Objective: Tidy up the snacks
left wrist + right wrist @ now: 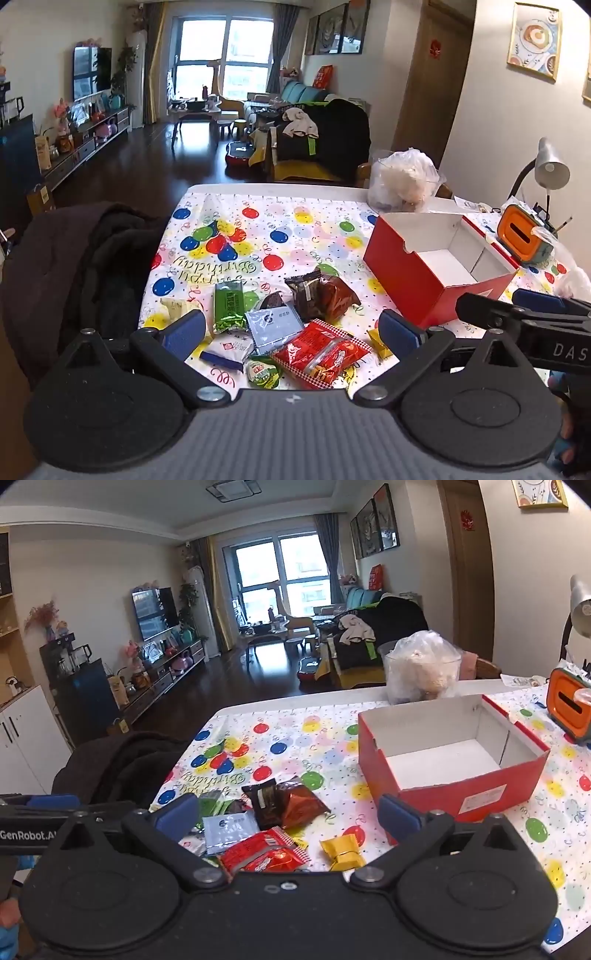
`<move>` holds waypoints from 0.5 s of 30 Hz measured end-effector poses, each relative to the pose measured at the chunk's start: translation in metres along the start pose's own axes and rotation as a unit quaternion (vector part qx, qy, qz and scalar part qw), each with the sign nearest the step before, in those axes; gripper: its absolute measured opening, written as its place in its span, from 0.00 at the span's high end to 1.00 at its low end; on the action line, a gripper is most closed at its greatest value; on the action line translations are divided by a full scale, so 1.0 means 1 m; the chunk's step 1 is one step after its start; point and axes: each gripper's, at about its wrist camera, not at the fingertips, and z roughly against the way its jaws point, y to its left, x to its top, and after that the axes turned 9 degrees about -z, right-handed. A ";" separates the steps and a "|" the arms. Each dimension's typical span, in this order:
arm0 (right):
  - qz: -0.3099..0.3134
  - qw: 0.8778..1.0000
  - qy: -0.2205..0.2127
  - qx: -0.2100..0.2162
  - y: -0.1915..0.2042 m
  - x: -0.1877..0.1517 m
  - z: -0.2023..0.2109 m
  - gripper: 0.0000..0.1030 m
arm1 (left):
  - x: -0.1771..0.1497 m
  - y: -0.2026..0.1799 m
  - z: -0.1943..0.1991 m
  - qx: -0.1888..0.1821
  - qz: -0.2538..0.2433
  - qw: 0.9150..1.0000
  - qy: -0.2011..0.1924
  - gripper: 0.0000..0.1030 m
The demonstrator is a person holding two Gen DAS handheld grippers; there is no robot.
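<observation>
Both grippers, left gripper (291, 328) and right gripper (290, 818), are hovering with jaws spread wide and empty over the snack packets (284, 325) lying left of the empty red box (439, 269), so closing squarely on one packet's middle should be working best.

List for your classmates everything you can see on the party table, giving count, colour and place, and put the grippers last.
box: one, red, white inside, empty, right of snacks
snack packets: about ten, red, green, brown, silver, yellow, loose at near edge
tablecloth: one, white with balloons
plastic bag: one, clear, far edge behind box
orange container: one, far right
lamp: one, grey, far right
left gripper: black, blue pads, open over snacks
right gripper: same, open, holding nothing
</observation>
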 end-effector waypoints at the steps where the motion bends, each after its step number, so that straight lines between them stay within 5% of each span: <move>1: 0.001 1.000 0.005 0.003 0.003 0.001 -0.002 0.00 | 0.000 0.001 -0.001 0.001 0.004 1.000 0.002 0.02; 4: -0.009 0.999 0.034 0.015 0.000 0.006 -0.014 0.00 | 0.000 0.003 0.000 0.003 0.010 1.000 0.001 0.02; 15: -0.004 0.999 0.037 0.021 0.002 0.012 -0.017 0.01 | 0.002 0.000 0.008 0.012 0.007 1.000 -0.002 0.02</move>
